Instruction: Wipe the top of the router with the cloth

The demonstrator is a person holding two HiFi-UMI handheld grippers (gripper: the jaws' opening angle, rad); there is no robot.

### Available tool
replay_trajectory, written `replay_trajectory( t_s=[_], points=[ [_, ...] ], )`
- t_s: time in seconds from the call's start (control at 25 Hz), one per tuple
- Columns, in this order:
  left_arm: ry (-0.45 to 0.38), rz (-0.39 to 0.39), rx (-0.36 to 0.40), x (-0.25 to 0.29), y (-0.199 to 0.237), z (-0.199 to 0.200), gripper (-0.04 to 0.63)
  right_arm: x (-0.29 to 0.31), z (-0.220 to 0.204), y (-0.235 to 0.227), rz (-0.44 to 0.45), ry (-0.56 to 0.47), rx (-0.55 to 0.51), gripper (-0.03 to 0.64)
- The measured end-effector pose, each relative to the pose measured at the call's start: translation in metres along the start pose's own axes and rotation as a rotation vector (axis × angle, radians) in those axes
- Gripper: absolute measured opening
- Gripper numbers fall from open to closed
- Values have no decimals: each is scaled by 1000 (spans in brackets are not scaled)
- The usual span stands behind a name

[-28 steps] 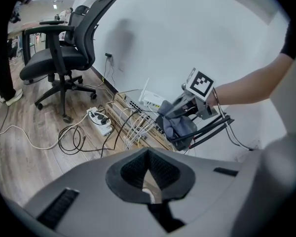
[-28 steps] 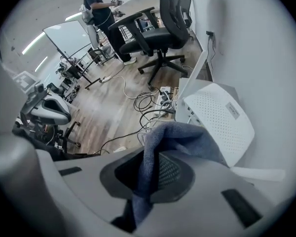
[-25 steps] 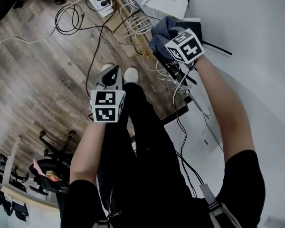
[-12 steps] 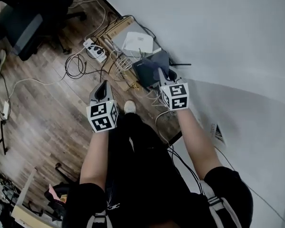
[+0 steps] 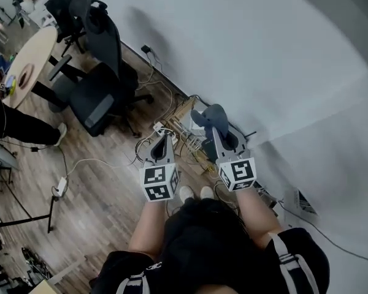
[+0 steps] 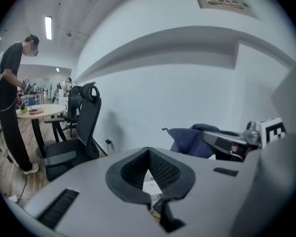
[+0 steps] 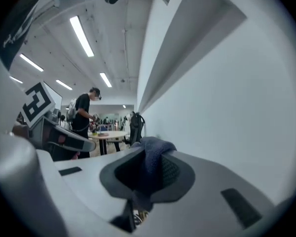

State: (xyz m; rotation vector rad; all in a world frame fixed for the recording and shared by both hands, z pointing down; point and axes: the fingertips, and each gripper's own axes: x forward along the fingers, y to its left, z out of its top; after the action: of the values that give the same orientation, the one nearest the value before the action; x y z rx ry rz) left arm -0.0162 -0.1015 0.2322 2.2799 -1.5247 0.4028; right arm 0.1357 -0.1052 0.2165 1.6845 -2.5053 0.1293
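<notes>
Right claw (image 7: 148,156) pinching blue cloth (image 7: 156,144), held high, facing wall. Left claw (image 6: 149,154) pressed together, empty. Router not made out among floor cables (image 5: 144,144) below. Best: lower cloth flat onto router top, light even strokes, avoid snagging cables.

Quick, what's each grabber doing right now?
Left gripper: closed, holding nothing.
Right gripper: closed on the blue cloth.
</notes>
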Motion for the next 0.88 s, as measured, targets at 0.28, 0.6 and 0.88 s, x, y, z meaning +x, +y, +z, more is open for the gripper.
replay_trajectory(
  t_s=[0.28,0.6,0.88],
  points=[
    [-214,102,50,-95,-4,116,-6,-40,140,20,18,-213,66,23],
    [-270,133,73,-153,-24,154,-6,-72,183,33,43,-227,85,22],
    [-280,142,89,-164,-35,152,-6,-81,189,40,69,-222,67,23]
  ],
)
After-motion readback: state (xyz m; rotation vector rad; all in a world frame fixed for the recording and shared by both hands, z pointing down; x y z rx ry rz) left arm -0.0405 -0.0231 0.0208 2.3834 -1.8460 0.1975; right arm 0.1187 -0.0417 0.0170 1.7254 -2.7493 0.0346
